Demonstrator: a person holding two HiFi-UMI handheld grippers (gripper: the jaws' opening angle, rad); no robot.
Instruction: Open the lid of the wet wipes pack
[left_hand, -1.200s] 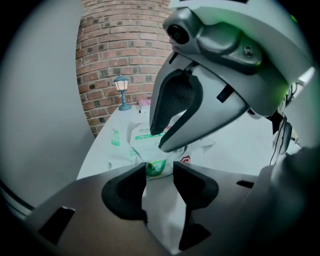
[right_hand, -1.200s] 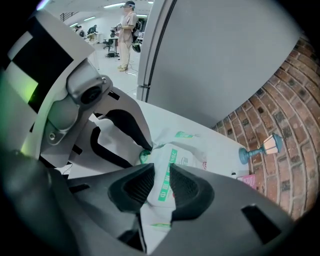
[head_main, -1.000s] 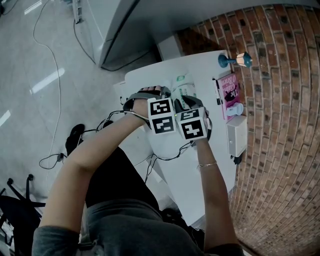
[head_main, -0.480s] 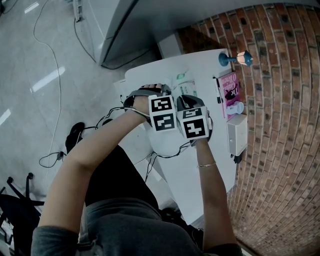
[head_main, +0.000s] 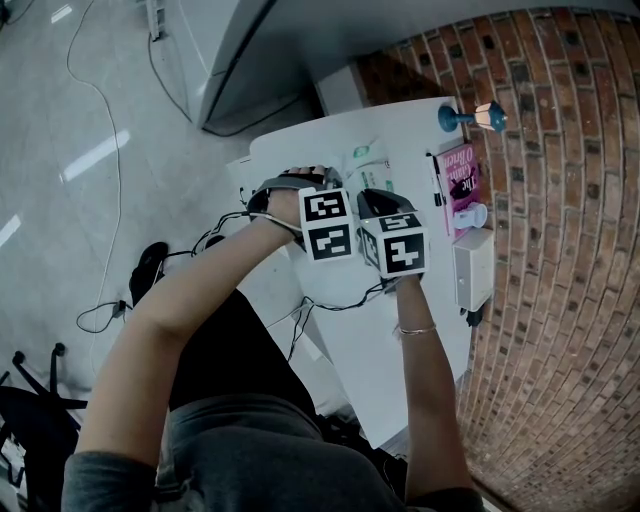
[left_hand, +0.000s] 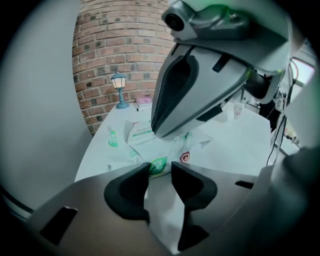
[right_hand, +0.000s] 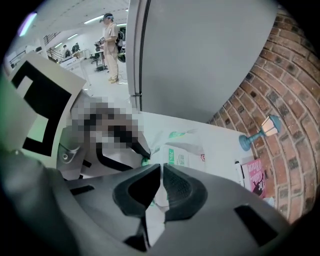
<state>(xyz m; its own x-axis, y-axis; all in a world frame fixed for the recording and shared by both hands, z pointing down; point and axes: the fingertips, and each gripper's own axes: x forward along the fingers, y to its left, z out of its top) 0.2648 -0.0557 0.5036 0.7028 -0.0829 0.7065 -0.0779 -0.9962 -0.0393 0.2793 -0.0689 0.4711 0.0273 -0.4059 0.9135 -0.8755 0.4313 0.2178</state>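
Observation:
The wet wipes pack (head_main: 368, 172) is white with green print and lies on the round white table (head_main: 420, 135). In the head view both marker cubes sit over its near end and hide the jaws. My left gripper (left_hand: 160, 167) holds the pack's near end (left_hand: 158, 164) between its pads, and its jaws have just been closing. My right gripper (right_hand: 161, 167) points steeply down over the pack (right_hand: 182, 157). Its jaws have just been closing and now stand almost together on a thin white flap of the lid.
A small green sachet (head_main: 362, 152) lies beyond the pack. At the table's right side stand a blue lamp (head_main: 470, 118), a pen (head_main: 434, 185), a pink book (head_main: 458, 180), a small white bottle (head_main: 470, 217) and a white box (head_main: 472, 270). A brick wall runs just beyond them. Cables hang off the table's near edge.
The right gripper's marker cube has rolled and now sits tilted, shifted slightly right. The left gripper and the pack have stayed where they were.

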